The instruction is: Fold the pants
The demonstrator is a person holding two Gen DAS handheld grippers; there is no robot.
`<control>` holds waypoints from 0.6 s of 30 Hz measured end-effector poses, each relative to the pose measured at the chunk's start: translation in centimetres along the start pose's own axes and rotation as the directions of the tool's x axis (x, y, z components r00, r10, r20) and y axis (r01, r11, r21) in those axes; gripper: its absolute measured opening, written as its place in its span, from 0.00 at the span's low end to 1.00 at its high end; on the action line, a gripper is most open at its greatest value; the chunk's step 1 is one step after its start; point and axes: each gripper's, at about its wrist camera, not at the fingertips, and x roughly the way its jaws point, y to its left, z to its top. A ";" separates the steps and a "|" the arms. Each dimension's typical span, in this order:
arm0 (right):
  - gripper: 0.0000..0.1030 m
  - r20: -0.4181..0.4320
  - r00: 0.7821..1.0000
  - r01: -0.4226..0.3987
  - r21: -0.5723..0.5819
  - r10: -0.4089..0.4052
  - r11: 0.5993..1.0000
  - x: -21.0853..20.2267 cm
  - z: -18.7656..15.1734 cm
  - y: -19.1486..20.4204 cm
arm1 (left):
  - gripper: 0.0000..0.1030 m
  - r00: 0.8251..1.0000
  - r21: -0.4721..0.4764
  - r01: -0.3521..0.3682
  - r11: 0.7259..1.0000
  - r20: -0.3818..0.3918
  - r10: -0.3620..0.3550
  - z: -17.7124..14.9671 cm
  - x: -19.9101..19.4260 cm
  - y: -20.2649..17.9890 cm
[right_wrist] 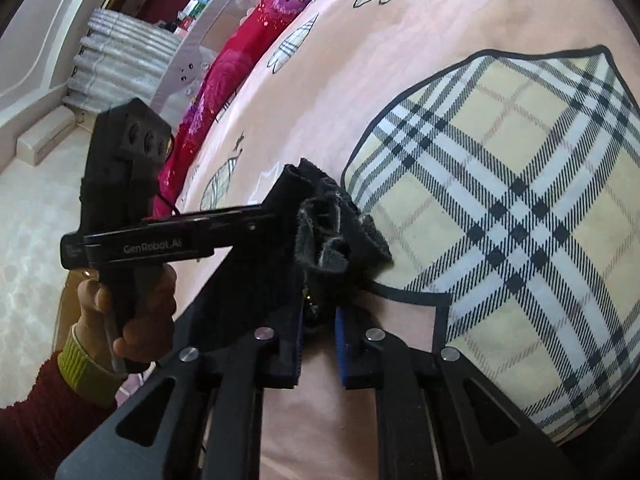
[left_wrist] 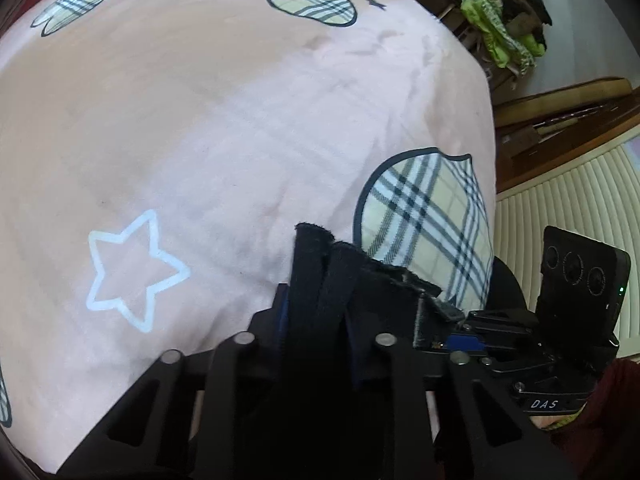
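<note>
The black pants (left_wrist: pixel 320 280) are bunched in layered edges between both grippers, held over the pink bedspread (left_wrist: pixel 200 140). My left gripper (left_wrist: pixel 316 320) is shut on the black pants, whose folded edge sticks up past the fingertips. My right gripper (right_wrist: pixel 320 320) is shut on the black pants (right_wrist: pixel 332 232) too, with frayed cloth edges pinched between its blue pads (right_wrist: pixel 342 344). The left gripper also shows in the right wrist view (right_wrist: pixel 276 216), reaching in from the left onto the same bunch. The rest of the pants is hidden below the grippers.
The bedspread has plaid patches (right_wrist: pixel 520 220) and a white star (left_wrist: pixel 132 268). A red floral quilt (right_wrist: pixel 248 48) lies along the bed's far side. A radiator (left_wrist: pixel 568 200) and a pile of clothes (left_wrist: pixel 504 20) stand beyond the bed edge.
</note>
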 end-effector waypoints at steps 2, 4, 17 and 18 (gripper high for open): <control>0.17 0.003 1.000 0.003 -0.004 -0.003 1.000 0.0 -0.1 0.2 | 0.16 1.000 -0.003 0.002 1.000 0.013 -0.002 -0.1 -0.1 -0.1; 0.17 0.011 1.000 0.007 -0.013 -0.007 1.000 0.2 -0.3 0.4 | 0.13 1.000 -0.023 0.014 1.000 0.026 -0.013 -0.4 -0.5 0.1; 0.12 0.019 0.977 -0.202 -0.212 0.210 0.956 -2.7 -1.2 7.2 | 0.11 0.960 -0.067 0.084 0.994 0.274 -0.063 -5.8 -11.8 -0.6; 0.12 0.012 0.973 -0.222 -0.226 0.230 0.949 -2.8 -1.3 7.9 | 0.11 0.954 -0.074 0.084 0.994 0.295 -0.058 -6.5 -12.9 -0.5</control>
